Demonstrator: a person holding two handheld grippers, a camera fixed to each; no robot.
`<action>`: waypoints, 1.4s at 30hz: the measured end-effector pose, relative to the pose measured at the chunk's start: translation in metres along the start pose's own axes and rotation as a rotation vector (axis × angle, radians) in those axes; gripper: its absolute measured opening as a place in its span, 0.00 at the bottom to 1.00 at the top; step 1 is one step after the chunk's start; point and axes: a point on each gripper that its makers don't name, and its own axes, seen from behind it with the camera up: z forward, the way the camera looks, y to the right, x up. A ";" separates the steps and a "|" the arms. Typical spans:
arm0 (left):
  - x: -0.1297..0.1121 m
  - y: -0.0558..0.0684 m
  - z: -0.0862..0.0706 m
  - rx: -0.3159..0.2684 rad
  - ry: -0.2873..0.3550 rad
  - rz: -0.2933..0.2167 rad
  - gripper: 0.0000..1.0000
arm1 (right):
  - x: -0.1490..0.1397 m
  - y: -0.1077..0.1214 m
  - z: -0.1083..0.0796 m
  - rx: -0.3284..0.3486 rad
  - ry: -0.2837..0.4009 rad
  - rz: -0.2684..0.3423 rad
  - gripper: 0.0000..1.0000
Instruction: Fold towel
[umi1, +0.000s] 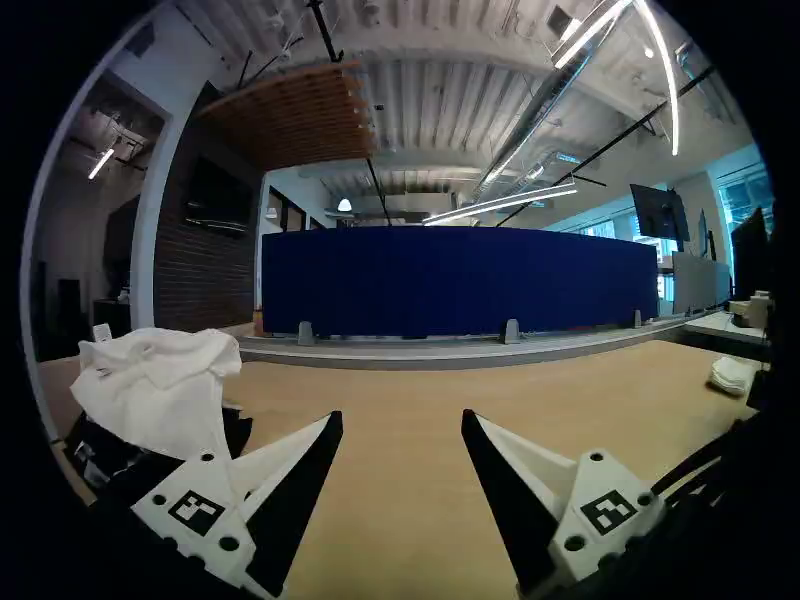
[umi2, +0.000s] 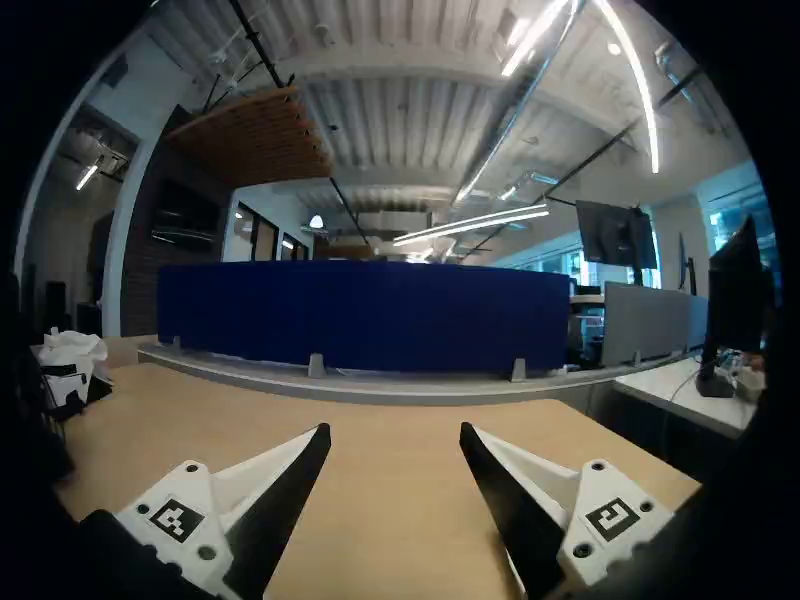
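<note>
A crumpled white towel (umi1: 155, 385) is heaped on a dark object at the left edge of the wooden table (umi1: 420, 400) in the left gripper view. My left gripper (umi1: 400, 420) stands open just above the table, to the right of that towel, with nothing between its fingers. In the right gripper view the white towel (umi2: 70, 350) appears small at the far left. My right gripper (umi2: 395, 430) is open over the wooden table (umi2: 390, 450), holding nothing. A small folded white cloth (umi1: 732, 375) lies at the table's right edge.
A blue divider panel (umi1: 450, 280) on grey feet runs along the back of the table. Beyond the right edge stand another desk (umi2: 670, 385) with monitors (umi2: 735, 300). A brick wall (umi1: 200, 270) rises at the back left.
</note>
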 end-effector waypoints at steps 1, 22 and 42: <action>0.000 0.000 0.000 0.000 0.000 0.000 0.87 | -0.005 0.001 0.001 -0.002 -0.002 0.001 1.00; 0.000 0.000 -0.002 0.000 0.000 0.000 0.88 | -0.050 0.008 0.001 -0.013 -0.021 0.028 1.00; -0.001 -0.001 0.001 0.000 0.000 0.000 0.87 | -0.053 0.009 0.003 -0.017 -0.009 0.035 1.00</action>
